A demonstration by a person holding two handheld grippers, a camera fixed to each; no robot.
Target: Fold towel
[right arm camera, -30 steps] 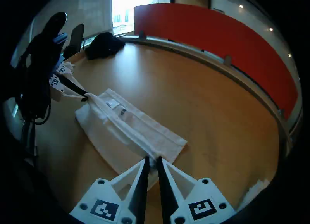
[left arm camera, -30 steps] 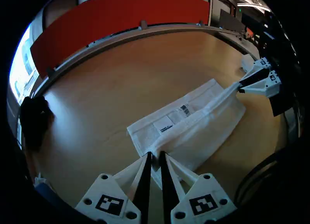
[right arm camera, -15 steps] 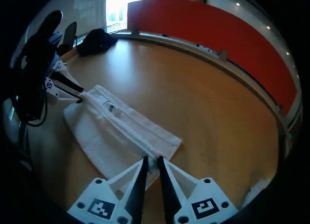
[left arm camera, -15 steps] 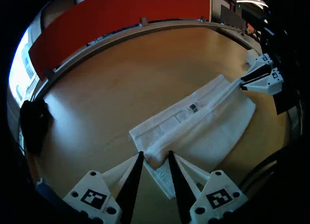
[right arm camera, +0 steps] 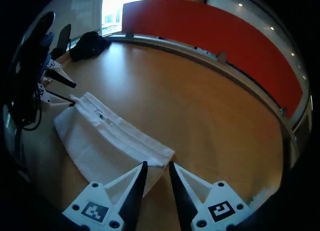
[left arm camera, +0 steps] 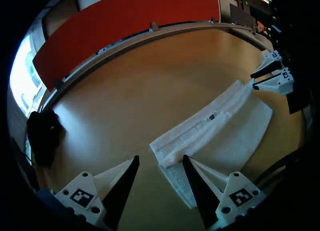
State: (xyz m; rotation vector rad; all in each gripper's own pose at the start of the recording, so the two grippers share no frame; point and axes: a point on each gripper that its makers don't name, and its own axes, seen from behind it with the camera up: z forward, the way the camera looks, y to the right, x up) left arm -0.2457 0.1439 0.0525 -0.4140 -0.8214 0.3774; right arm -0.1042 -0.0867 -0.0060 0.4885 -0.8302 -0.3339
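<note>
A white towel [left arm camera: 224,131] lies flat on the wooden table [left arm camera: 140,91], folded lengthwise into a long strip with a doubled edge on top. My left gripper [left arm camera: 160,158] stands open at one short end, its fingers either side of the towel's corner and not pressing it. My right gripper [right arm camera: 157,164] is open at the other short end of the towel [right arm camera: 104,143]. In the left gripper view the right gripper [left arm camera: 253,82] is at the far end, jaws apart. The left gripper [right arm camera: 74,96] appears far left in the right gripper view, also apart.
A red partition [left arm camera: 120,19] runs along the table's far edge behind a grey rail [right arm camera: 224,67]. A black bag [right arm camera: 88,45] sits at the table's corner near the window, also seen as the black bag [left arm camera: 42,135]. A person's dark sleeve [right arm camera: 24,83] holds the left gripper.
Both grippers have opened and let go of the towel's top edge. The lifted fold has dropped flat onto the towel, and both grippers have drawn back slightly.
</note>
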